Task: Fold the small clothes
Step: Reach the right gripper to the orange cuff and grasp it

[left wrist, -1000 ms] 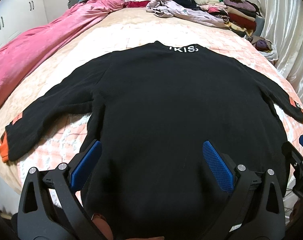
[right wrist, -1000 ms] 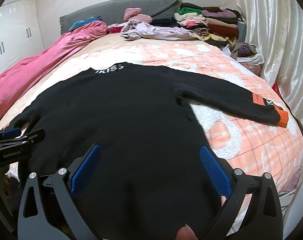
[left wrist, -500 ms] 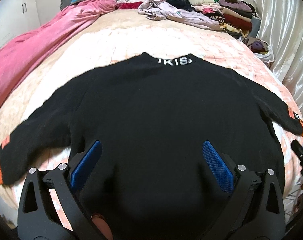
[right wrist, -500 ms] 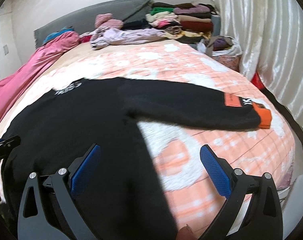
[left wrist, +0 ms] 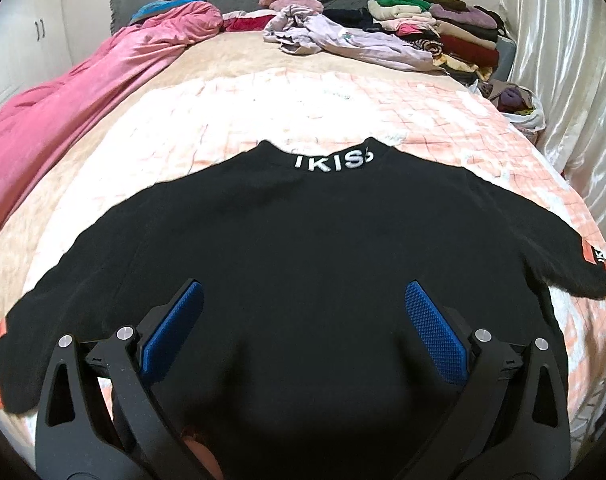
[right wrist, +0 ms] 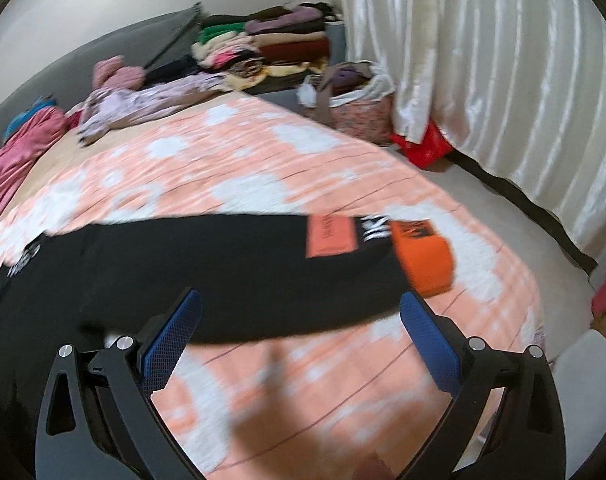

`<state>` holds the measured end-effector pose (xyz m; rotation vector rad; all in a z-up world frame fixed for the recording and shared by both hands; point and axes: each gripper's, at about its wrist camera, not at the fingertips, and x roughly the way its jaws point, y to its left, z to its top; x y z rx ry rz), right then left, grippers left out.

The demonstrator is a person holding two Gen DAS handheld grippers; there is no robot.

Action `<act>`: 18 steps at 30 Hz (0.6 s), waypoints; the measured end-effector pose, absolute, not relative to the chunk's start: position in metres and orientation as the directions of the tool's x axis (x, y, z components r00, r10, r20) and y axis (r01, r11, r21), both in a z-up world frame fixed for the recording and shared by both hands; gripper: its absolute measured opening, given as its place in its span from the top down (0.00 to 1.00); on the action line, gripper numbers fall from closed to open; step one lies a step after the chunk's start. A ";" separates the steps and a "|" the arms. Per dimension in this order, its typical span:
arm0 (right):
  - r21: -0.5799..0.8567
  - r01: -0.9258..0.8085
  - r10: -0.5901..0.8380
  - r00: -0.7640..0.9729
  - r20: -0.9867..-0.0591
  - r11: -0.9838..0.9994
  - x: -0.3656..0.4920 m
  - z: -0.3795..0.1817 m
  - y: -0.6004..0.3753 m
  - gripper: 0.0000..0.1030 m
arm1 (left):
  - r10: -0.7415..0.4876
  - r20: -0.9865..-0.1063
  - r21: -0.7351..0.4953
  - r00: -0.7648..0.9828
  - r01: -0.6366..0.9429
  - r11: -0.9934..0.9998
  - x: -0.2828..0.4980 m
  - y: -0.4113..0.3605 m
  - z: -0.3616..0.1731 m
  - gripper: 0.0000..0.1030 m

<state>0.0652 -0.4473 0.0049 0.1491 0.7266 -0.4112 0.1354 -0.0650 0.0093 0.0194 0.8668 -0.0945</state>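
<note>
A black sweater [left wrist: 303, 248] with white lettering on its collar lies flat on the bed, sleeves spread to both sides. My left gripper [left wrist: 303, 320] hovers open over the lower middle of its body, nothing between the blue pads. In the right wrist view the right sleeve [right wrist: 231, 264] stretches across the bedspread and ends in an orange cuff [right wrist: 423, 260]. My right gripper [right wrist: 299, 328] is open just in front of that sleeve, with its right fingertip close to the cuff. The right wrist view is blurred by motion.
The bed has a peach and white bedspread [left wrist: 303, 108]. A pink quilt [left wrist: 63, 96] runs along its left side. Loose clothes and a folded stack [left wrist: 435, 32] sit by the headboard. White curtains [right wrist: 503, 80], a cloth bag [right wrist: 359, 108] and the floor lie right of the bed.
The right gripper has swung right, from over the sweater's body to its right sleeve and orange cuff. The left gripper has shifted slightly and stays over the body. Both stayed open.
</note>
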 end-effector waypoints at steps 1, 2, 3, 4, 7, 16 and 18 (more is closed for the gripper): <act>-0.014 0.438 -0.332 0.661 -0.672 0.899 0.068 0.005 -0.458 0.04 | -0.073 -0.759 -0.017 0.646 0.093 0.995 0.137 -0.067 0.009 0.08; -0.015 0.448 -0.339 0.655 -0.675 0.894 0.070 0.005 -0.464 0.04 | -0.075 -0.757 -0.014 0.650 0.099 0.995 0.139 -0.069 0.009 0.08; -0.017 0.459 -0.348 0.648 -0.678 0.888 0.072 0.004 -0.471 0.04 | -0.077 -0.755 -0.013 0.652 0.103 0.995 0.141 -0.071 0.009 0.08; -0.021 0.473 -0.359 0.638 -0.682 0.881 0.074 0.003 -0.478 0.04 | -0.077 -0.755 -0.010 0.651 0.105 0.994 0.144 -0.074 0.008 0.08; -0.031 0.516 -0.386 0.598 -0.703 0.856 0.082 -0.007 -0.502 0.04 | -0.084 -0.755 -0.016 0.651 0.109 0.994 0.153 -0.079 0.005 0.08; -0.032 0.559 -0.395 0.542 -0.742 0.828 0.096 -0.023 -0.542 0.04 | -0.083 -0.777 -0.013 0.624 0.115 0.993 0.183 -0.093 -0.005 0.08; -0.012 0.561 -0.376 0.540 -0.753 0.828 0.101 -0.026 -0.551 0.04 | -0.090 -0.786 -0.021 0.612 0.119 0.993 0.191 -0.095 -0.010 0.08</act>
